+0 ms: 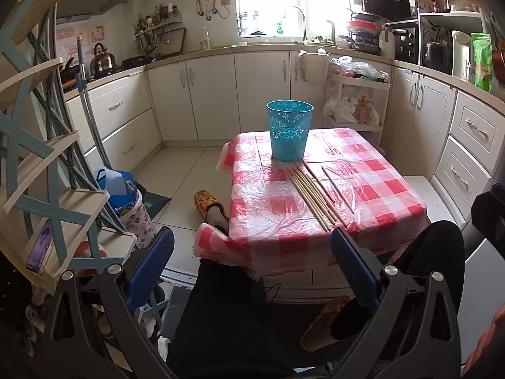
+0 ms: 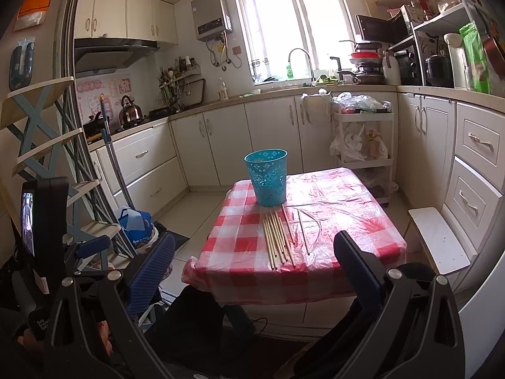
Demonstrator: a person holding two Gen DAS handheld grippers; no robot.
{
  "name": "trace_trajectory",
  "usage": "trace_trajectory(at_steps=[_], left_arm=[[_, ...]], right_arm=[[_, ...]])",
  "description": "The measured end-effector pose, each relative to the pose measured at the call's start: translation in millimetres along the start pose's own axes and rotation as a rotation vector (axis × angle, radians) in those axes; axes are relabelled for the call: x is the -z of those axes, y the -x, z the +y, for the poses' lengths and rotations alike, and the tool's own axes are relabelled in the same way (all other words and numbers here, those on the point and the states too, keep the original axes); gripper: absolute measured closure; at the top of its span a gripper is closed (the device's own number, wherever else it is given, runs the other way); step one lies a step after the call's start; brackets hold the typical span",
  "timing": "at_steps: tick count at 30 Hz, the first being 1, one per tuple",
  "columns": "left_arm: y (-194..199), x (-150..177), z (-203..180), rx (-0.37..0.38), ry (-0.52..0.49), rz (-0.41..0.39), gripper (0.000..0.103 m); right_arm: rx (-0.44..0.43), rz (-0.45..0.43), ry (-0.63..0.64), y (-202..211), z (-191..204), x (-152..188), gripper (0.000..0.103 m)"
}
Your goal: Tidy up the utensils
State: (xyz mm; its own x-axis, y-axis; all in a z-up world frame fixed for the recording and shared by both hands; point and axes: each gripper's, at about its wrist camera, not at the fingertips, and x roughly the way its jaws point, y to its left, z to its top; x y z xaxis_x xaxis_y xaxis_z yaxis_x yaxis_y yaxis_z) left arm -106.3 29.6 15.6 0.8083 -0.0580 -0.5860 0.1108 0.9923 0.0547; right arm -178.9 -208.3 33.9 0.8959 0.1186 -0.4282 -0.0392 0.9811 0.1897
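**Start Position: Chopsticks Loose on Table, Both Grippers Spread**

The left gripper (image 1: pixel 252 252) is held back from the table (image 1: pixel 394 211) with its jaws wide apart and nothing between them; the right gripper (image 2: pixel 254 259) is likewise spread and empty, short of the near table edge. The chopsticks (image 1: pixel 312 192) lie in a loose row on the checked cloth, tips toward the blue basket (image 1: pixel 289 131), which stands upright just beyond them (one thinner, darker stick (image 1: pixel 337 189) lies slightly apart on the right of the row).

Judged step: approach, before any pick; no chopstick is in the basket as far as the views show.

Next move, as a judgement: bring one gripper down over the row; align the jaws across a stick, not along it; close on one or a few; lift, tip upright, and lower into the basket. Thin sticks on slick plastic cloth may roll or slip during the pinch.
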Motion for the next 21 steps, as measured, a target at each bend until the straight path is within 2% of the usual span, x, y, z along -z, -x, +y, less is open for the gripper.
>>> trace_trajectory(at_steps=[21], left_arm=[[-3.2, 3.0, -1.3, 0.007, 0.012, 0.011, 0.008]], right_arm=[[-0.021, 0.010, 0.005, 5.3, -4.8, -0.7, 0.006]])
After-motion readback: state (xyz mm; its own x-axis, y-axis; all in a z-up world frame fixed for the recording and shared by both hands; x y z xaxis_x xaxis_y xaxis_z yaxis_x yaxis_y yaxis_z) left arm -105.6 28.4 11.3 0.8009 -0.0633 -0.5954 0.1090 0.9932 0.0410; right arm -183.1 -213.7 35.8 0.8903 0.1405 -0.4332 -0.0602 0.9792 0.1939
